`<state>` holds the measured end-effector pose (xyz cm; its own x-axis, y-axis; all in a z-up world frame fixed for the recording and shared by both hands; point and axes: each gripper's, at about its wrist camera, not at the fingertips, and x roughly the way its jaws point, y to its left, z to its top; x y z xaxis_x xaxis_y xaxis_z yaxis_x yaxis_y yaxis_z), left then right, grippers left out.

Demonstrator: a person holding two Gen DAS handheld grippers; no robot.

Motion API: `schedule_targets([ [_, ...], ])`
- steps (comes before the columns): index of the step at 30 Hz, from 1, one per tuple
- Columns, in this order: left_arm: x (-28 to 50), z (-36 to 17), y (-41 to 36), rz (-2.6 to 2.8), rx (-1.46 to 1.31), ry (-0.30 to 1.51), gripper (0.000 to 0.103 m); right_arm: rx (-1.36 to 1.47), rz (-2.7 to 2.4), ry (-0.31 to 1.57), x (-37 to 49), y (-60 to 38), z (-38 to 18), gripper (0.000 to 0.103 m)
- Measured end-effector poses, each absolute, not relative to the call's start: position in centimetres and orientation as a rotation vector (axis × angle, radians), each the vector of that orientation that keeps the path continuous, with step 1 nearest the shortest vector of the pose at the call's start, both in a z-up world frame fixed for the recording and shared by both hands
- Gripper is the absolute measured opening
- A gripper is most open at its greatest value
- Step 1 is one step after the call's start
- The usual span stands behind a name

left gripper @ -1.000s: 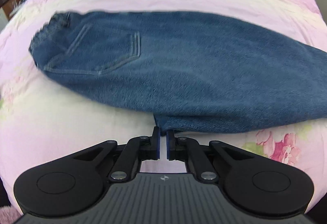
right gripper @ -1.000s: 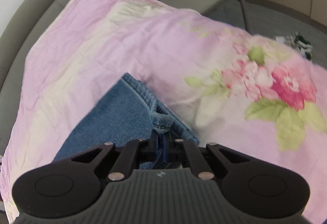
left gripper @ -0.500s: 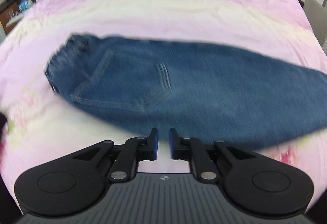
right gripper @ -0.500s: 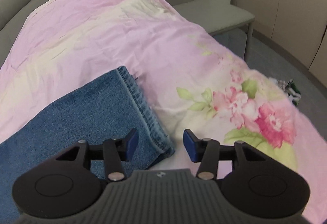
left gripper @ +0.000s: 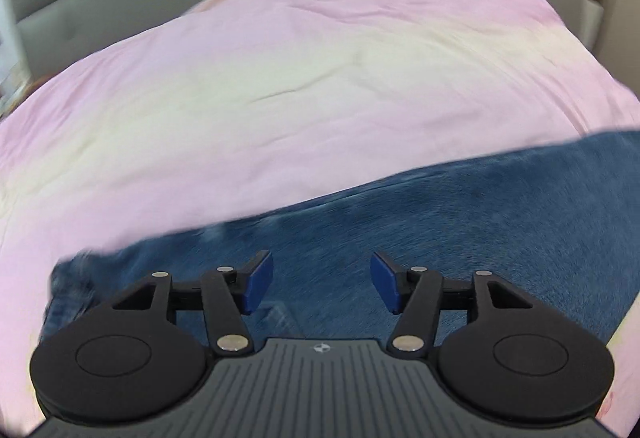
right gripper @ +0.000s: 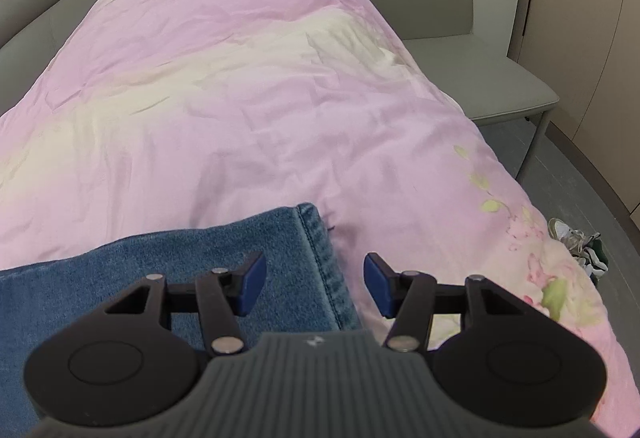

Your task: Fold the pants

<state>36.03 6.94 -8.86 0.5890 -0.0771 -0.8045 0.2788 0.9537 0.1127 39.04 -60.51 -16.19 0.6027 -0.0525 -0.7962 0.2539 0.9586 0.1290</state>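
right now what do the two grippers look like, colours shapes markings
Both match: the left gripper and right gripper have matte black linkage arms with silver pivot pins, round black discs either side, a grey ribbed body bearing a small white emblem, and blue-padded fingers. No cables or sleeves visible.

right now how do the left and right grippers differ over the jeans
The left gripper hangs over the wide body of the jeans, denim under both jaws. The right gripper sits at the hem, one jaw over denim, the other over the pink bedspread. Both are open and empty.
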Motion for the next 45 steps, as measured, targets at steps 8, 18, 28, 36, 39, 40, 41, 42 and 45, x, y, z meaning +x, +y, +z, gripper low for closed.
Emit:
schedule_targets([
  [8, 41.3, -12.9, 0.7, -0.418, 0.460, 0.973, 0.073, 0.206, -0.158, 0.935, 43.0, -60.5, -18.2, 0.052],
  [18, 45.2, -16.2, -1.7, -0.466, 0.471, 1.064, 0.052, 0.211, -0.126, 0.942, 43.4, -60.4, -20.1, 0.027],
  [28, 40.9, -16.0, -5.2, -0.256, 0.541, 0.891, 0.008, 0.104, -0.189, 0.879, 41.7, -58.4, -18.3, 0.009],
  [36, 42.7, -14.3, -6.1, -0.233, 0.542, 0.859, 0.008, 0.106, -0.255, 0.848, 41.9, -59.0, -17.7, 0.009],
  [39, 43.6, -16.1, -6.3, -0.225, 0.556, 0.907, 0.009, 0.123, -0.249, 0.874, 42.6, -59.4, -19.0, 0.009],
  [40, 43.8, -16.5, -6.2, -0.222, 0.541, 0.925, 0.009, 0.125, -0.245, 0.880, 42.8, -59.5, -19.5, 0.009],
  [41, 43.9, -16.7, -6.0, -0.220, 0.523, 0.942, 0.011, 0.134, -0.240, 0.885, 42.9, -59.6, -19.8, 0.009],
  [42, 43.9, -16.5, -5.9, -0.216, 0.512, 0.940, 0.015, 0.144, -0.244, 0.885, 42.9, -59.8, -19.9, 0.012],
  [45, 43.1, -14.9, -4.9, -0.213, 0.504, 0.918, 0.041, 0.178, -0.279, 0.876, 42.3, -60.6, -19.5, 0.039],
])
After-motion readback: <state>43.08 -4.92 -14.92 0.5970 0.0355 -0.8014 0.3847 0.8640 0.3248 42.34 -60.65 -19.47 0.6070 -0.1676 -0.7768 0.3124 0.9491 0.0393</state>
